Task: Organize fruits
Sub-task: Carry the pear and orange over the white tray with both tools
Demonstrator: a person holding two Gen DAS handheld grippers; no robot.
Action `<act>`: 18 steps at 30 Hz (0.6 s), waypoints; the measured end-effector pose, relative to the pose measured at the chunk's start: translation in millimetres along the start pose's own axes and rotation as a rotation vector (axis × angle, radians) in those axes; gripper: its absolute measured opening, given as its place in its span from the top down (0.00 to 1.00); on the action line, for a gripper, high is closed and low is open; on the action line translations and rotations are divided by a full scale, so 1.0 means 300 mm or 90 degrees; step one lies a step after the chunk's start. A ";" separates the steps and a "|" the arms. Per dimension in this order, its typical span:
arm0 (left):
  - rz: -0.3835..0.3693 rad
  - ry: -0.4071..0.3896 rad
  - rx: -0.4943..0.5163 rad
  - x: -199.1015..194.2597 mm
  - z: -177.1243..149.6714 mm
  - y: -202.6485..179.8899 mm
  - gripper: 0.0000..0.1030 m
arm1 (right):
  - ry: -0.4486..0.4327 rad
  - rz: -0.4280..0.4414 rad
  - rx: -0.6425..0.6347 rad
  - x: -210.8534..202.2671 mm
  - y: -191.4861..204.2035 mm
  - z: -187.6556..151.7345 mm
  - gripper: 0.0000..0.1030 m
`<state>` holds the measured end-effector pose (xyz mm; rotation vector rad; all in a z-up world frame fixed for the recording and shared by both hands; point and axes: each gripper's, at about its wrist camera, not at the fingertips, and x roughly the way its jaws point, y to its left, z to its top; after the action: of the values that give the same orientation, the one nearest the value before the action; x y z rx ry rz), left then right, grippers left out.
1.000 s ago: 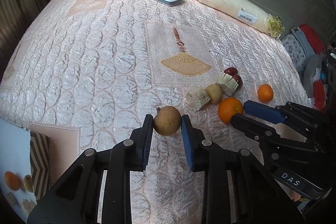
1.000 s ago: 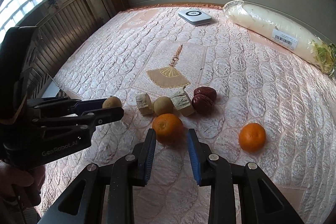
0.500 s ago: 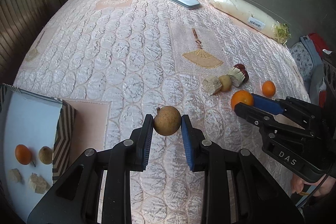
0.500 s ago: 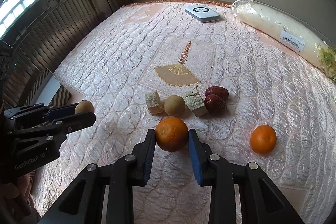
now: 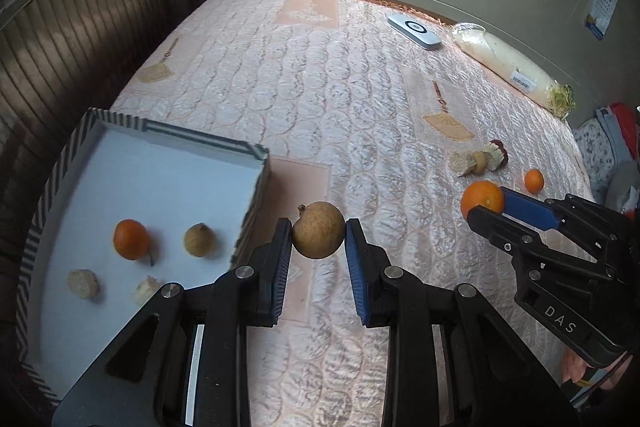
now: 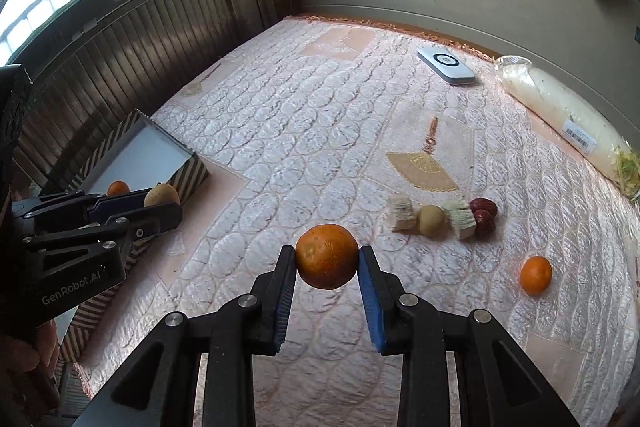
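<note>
left wrist view: left gripper (image 5: pixel 319 241) clamps a brown fruit (image 5: pixel 318 230), right gripper (image 6: pixel 327 269) clamps an orange (image 6: pixel 327 255); mid-carry, next lowering both into the striped box (image 5: pixel 160 131).

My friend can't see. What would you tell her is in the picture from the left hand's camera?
The left gripper pinches a round brown fruit in its jaws above a pink quilted bedspread. Left of it, a striped-edged white box holds a small orange, another brown fruit and two pale chunks. At right, the right gripper holds a round orange.
</note>
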<state>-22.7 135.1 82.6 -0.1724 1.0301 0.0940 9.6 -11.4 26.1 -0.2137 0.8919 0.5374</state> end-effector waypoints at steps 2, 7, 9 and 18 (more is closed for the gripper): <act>0.012 -0.004 -0.017 -0.023 -0.018 0.056 0.74 | 0.001 0.005 -0.021 0.005 0.056 0.012 0.71; 0.042 -0.013 -0.064 -0.079 -0.071 0.191 0.74 | 0.006 0.026 -0.068 0.023 0.186 0.035 0.71; 0.054 -0.016 -0.082 -0.101 -0.094 0.243 0.74 | 0.009 0.032 -0.088 0.031 0.238 0.046 0.71; 0.104 -0.011 -0.164 -0.165 -0.211 0.452 0.74 | 0.024 0.059 -0.194 0.063 0.483 0.083 0.71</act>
<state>-123.0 256.6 79.8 -0.3202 1.0125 0.3772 -40.4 128.1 32.8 -0.4615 0.8576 0.7577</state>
